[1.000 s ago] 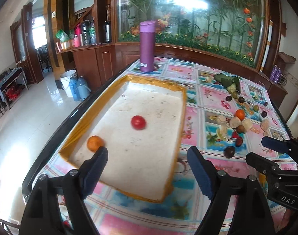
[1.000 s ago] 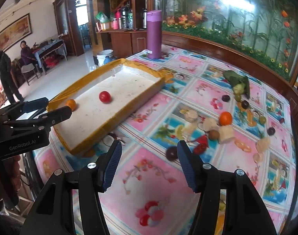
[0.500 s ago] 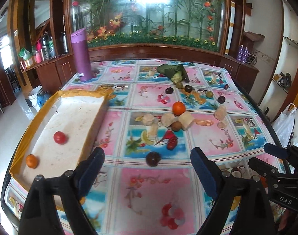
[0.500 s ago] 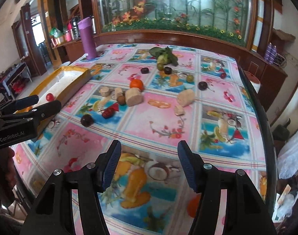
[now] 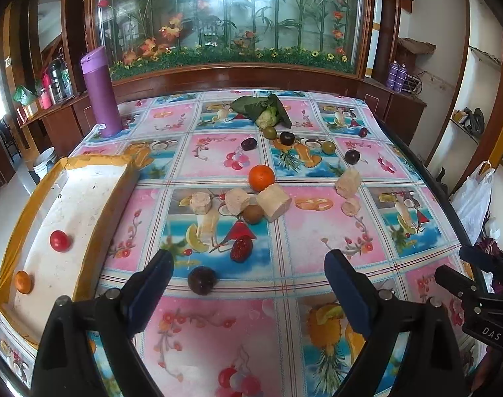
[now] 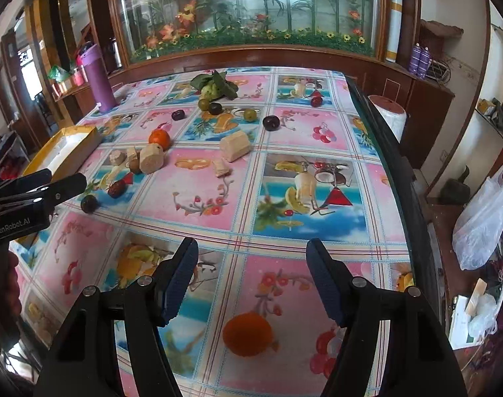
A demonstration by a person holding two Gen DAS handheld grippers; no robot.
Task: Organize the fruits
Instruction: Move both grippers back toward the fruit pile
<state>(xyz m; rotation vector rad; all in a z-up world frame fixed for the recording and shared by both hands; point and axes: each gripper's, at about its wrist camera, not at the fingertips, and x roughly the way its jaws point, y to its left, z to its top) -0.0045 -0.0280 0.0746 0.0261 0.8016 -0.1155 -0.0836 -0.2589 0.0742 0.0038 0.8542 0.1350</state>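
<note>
A white tray with a yellow rim (image 5: 112, 198) lies at the table's left and holds a red tomato (image 5: 59, 241) and a small orange fruit (image 5: 23, 282). Loose fruit is spread mid-table: an orange (image 5: 261, 176), a kiwi (image 5: 253, 213), a red date (image 5: 240, 248), a dark plum (image 5: 201, 280) and several more plums and green fruits behind. My left gripper (image 5: 248, 274) is open and empty, just above the table near the dark plum. My right gripper (image 6: 251, 271) is open and empty over the table's near right part. The orange (image 6: 159, 139) and tray (image 6: 86, 139) show far left there.
A tall purple flask (image 5: 101, 92) stands at the back left corner. Beige cut chunks (image 5: 273, 201) lie among the fruit. A leafy green bundle (image 5: 261, 107) sits at the back. The table's right edge (image 6: 400, 178) drops to a floor with plastic bags (image 6: 486, 218).
Both grippers have swung right, away from the tray toward the scattered fruit. The tray has moved to the left edge of both views. Both stay open and empty.
</note>
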